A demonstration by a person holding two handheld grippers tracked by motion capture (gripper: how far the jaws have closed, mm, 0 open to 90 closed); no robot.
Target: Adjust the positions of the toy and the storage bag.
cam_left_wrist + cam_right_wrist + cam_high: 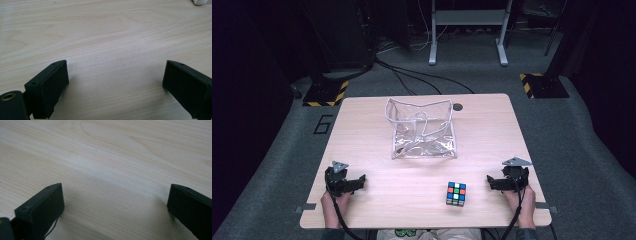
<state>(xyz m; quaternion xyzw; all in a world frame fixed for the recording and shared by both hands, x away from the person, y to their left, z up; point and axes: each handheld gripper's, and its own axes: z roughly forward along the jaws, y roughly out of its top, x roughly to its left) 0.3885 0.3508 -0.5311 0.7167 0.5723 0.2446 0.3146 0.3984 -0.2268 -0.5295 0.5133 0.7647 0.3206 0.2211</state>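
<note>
Nothing looks begun yet, judging by how things lie; the left gripper (360, 181) rests on the tabletop (377, 150) near its front left corner, its fingers (50, 87) spread wide with only bare wood between them; the clear plastic pouch (423, 129) stands open-mouthed in the middle, toward the far edge, crumpled and shiny with a white trim, and seemingly holding nothing; the puzzle cube (456, 193) sits near the front edge, well apart from the pouch and nearer the right gripper (490, 181) than the left, its coloured squares scrambled; the right gripper rests near the front right corner, its fingers (42, 207) equally wide and gripping nothing; picking up the cube and putting it in the pouch seems the likely work, all of it left.
</note>
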